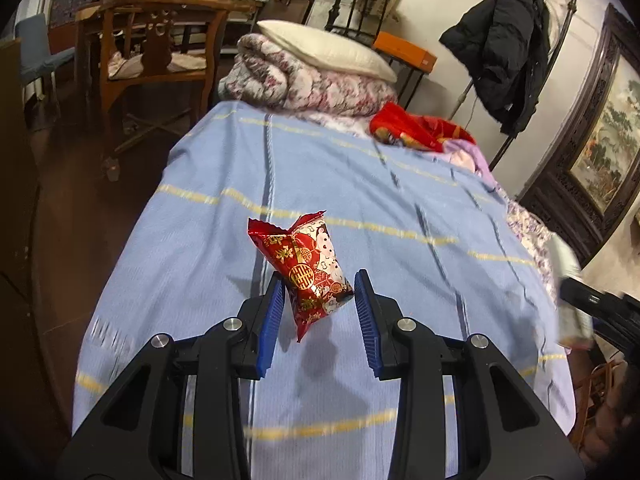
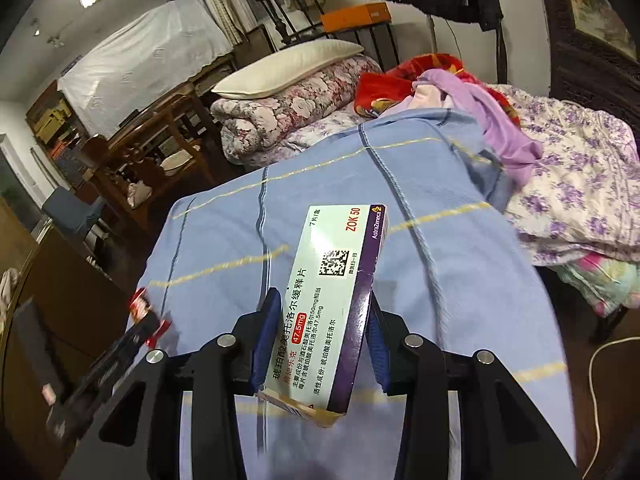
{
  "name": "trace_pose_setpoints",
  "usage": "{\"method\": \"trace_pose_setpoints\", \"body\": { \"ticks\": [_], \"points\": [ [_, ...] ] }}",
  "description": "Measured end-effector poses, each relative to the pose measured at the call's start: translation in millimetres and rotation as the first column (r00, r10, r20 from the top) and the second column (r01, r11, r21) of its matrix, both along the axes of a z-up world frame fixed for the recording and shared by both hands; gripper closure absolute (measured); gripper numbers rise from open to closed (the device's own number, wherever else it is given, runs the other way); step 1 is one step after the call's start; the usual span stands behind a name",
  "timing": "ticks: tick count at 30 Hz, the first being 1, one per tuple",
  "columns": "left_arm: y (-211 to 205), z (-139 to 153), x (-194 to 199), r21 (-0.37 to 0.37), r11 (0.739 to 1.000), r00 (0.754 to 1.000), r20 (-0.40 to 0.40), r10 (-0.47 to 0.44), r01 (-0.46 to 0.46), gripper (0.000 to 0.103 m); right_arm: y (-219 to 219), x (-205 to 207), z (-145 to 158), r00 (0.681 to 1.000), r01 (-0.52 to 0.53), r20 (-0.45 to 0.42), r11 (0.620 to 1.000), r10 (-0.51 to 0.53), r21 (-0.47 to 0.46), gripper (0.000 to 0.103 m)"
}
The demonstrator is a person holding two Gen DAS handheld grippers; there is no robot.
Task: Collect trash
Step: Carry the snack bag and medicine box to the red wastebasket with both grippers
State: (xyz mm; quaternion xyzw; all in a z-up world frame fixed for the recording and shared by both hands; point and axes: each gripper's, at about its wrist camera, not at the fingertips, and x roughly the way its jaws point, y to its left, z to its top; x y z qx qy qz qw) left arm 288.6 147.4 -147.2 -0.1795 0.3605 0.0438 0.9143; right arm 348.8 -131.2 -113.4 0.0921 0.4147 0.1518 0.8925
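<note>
My left gripper is shut on a red and white snack packet, pinched between its blue pads and hanging a little above the blue striped bedsheet. My right gripper is shut on a white and purple medicine box, which stands tilted between its pads over the same bedsheet. In the right wrist view, the left gripper with the red packet shows blurred at the lower left. At the right edge of the left wrist view is the right gripper's black body.
A rolled floral quilt with a pillow lies at the bed's far end, beside a red blanket and lilac clothes. A wooden chair stands left of the bed. A black jacket hangs at the right.
</note>
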Motion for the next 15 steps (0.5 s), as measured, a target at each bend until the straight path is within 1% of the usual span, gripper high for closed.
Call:
{"method": "trace_pose_setpoints", "body": {
  "ticks": [3,7,8,12,15],
  "points": [
    [-8,4,-20,0.025,1.000,1.000,-0.016,0.006,-0.006,0.067,-12,-30,11,0.999,-0.015,0.034,1.000,0.015,-0.008,0.062],
    [-26,29,-50,0.130,0.992,1.000,0.021,-0.004,0.001,0.067,-22,-66,27,0.996,-0.036,0.076,0.999,0.036,-0.002,0.062],
    [-29,36,-58,0.143,0.990,0.999,0.033,-0.009,0.004,0.067,-24,-75,32,0.995,-0.041,0.088,0.999,0.041,0.001,0.062],
    [-42,61,-80,0.158,0.987,0.998,0.065,-0.019,0.008,0.067,-32,-102,49,0.989,-0.052,0.140,0.999,0.052,0.001,0.062],
    [-54,79,-96,0.185,0.983,0.996,0.091,-0.027,0.010,0.067,-39,-120,63,0.983,-0.063,0.174,0.998,0.061,0.007,0.062]
  ]
}}
